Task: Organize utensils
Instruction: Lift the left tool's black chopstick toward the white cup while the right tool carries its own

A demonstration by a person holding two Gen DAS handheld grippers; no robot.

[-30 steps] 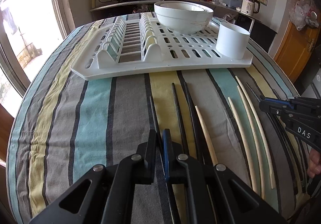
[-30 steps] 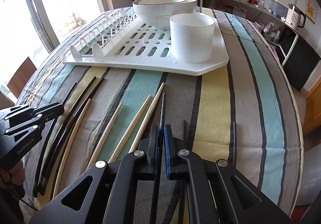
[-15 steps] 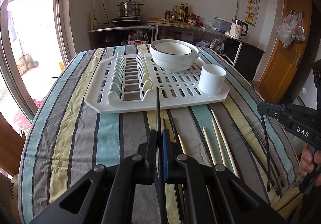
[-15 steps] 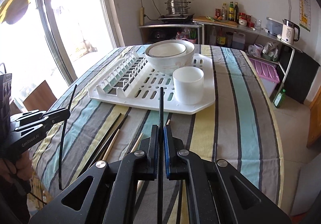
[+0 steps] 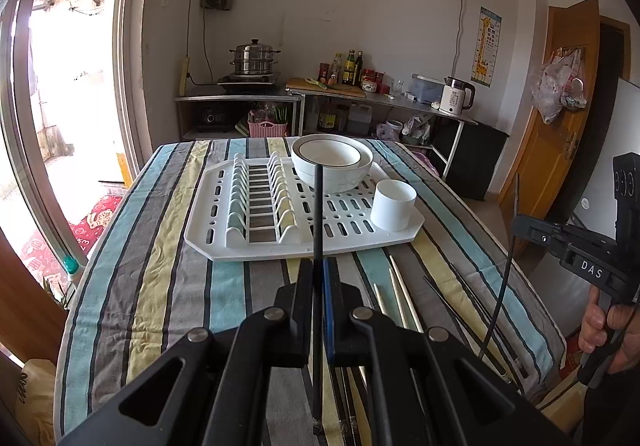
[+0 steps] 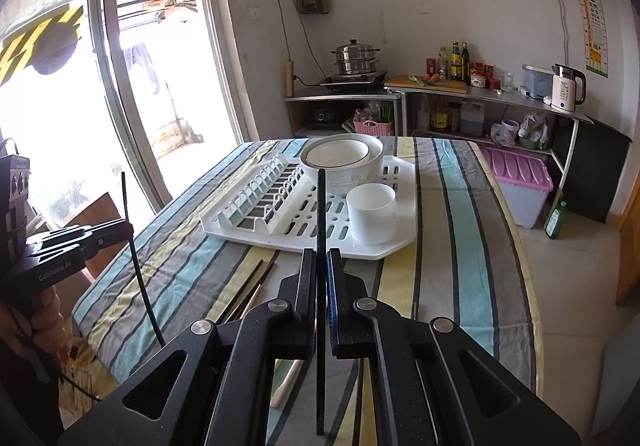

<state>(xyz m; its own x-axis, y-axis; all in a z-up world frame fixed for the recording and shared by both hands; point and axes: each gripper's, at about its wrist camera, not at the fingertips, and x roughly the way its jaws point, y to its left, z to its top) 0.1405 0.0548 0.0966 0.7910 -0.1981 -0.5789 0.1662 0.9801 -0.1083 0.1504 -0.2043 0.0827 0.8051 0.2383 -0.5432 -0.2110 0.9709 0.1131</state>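
From your left wrist, your left tongs [image 5: 318, 278] are clamped on a black chopstick [image 5: 317, 214] standing upright, raised above the striped tabletop [image 5: 168, 266], with the rack [image 5: 304, 214], bowl [image 5: 332, 162] and cup [image 5: 393, 204] beyond and pale chopsticks [image 5: 400, 294] lying below. From your right wrist, your right tongs [image 6: 321, 270] pinch another black chopstick [image 6: 321, 206] upright above the tabletop, near the rack's front edge, while more chopsticks [image 6: 248, 286] lie to the left.
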